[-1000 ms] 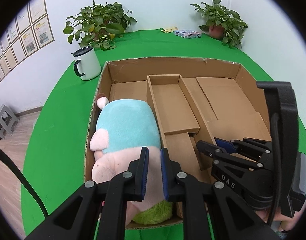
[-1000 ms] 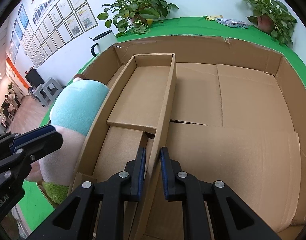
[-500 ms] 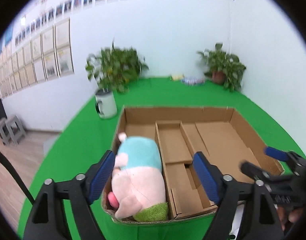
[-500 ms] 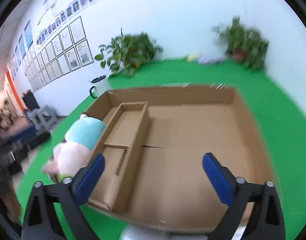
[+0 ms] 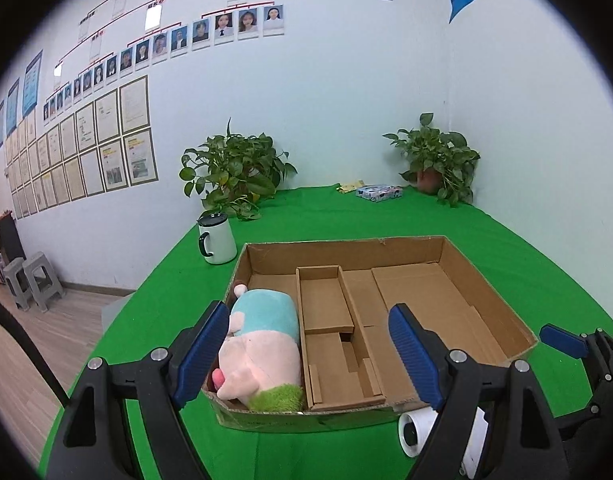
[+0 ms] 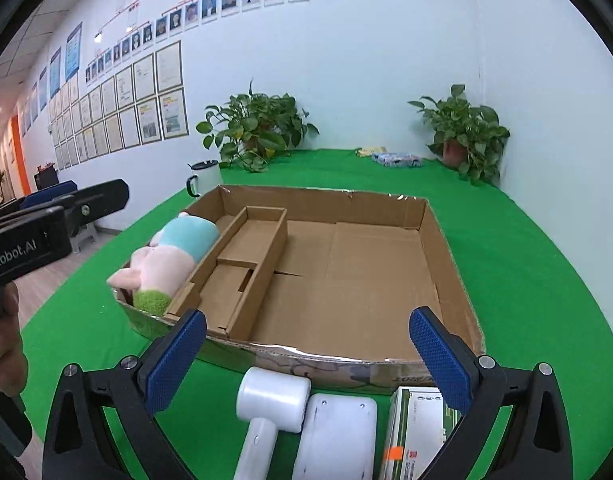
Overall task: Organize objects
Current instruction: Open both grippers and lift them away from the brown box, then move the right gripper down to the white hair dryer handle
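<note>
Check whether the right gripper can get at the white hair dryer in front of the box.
Probably yes: the right gripper is open, and the white hair dryer lies uncovered just below it on the green cloth, outside the cardboard box.

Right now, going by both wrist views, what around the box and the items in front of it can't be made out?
- White hair dryer: handle cut off by the right wrist view's bottom edge; in the left wrist view the left gripper finger hides most of it.
- Green-and-white carton: print too small, partly behind the right gripper finger.
- Plush toy: face turned away.
- Flat white item: identity unclear.
</note>
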Motion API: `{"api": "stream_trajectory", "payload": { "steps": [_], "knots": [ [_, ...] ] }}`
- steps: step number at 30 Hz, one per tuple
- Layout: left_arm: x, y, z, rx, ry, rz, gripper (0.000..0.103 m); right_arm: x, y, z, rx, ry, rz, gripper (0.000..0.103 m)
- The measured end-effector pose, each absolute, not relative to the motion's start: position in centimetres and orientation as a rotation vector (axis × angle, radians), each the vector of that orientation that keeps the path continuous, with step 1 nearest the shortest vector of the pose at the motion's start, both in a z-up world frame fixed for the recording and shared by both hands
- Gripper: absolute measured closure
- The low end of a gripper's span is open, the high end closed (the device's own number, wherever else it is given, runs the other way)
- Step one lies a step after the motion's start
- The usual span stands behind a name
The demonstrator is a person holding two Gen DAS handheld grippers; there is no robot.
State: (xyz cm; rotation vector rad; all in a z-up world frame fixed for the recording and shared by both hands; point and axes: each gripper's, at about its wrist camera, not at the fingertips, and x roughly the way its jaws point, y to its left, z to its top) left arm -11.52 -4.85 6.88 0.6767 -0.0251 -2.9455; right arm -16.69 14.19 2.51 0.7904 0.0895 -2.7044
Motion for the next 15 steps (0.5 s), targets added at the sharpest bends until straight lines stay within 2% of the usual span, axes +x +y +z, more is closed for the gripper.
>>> {"api": "stream_trajectory", "payload": {
  "steps": [11, 15],
  "knots": [
    [-7.6, -3.0, 7.4, 0.636, -0.046, -2.941, 0.021, -11.4, 15.8, 4.0, 0.724, 0.093, -2.717, 0.001],
    [-6.2, -2.2, 7.0, 0.624, -0.104, -2.937, 0.021, -9.1, 16.6, 4.2, 0.69, 0.11, -2.727, 0.001]
  ]
}}
